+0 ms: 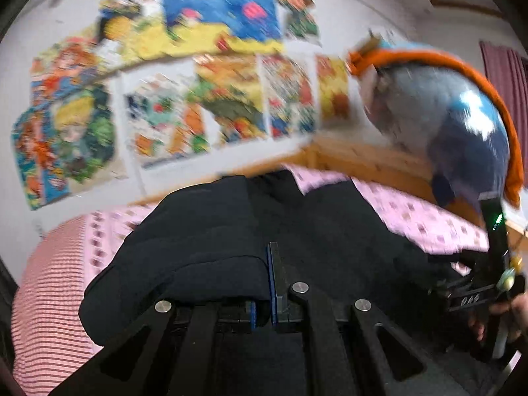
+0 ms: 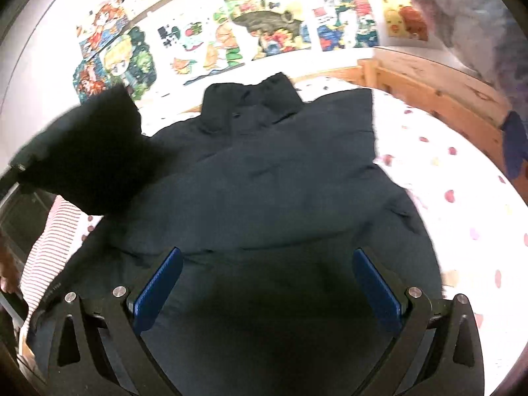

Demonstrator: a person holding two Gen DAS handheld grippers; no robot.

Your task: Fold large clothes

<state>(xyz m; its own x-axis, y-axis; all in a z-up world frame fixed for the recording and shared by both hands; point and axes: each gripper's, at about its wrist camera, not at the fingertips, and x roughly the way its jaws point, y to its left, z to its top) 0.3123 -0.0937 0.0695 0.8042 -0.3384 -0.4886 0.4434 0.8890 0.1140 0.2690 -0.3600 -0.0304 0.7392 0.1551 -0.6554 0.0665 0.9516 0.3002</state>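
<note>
A dark navy padded jacket [image 2: 270, 178] lies spread on the bed, its collar [image 2: 264, 95] towards the wall. My left gripper [image 1: 265, 283] is shut on a fold of the jacket [image 1: 204, 231], which bulges over its left finger. In the right wrist view that part shows as a sleeve [image 2: 89, 151] lifted off the bed at the left. My right gripper [image 2: 269, 283] hovers over the jacket's lower part, open wide, with nothing pinched between its blue pads [image 2: 161, 283].
The bed has a pink dotted sheet [image 2: 462, 198] and a red-striped cover [image 1: 49, 280] at its left end. A wooden bed frame [image 2: 429, 92] runs along the far right. Posters [image 2: 264, 26] cover the wall. A blue and orange plush [image 1: 462, 115] sits at the right. A hand [image 1: 508, 313] holds a black handle.
</note>
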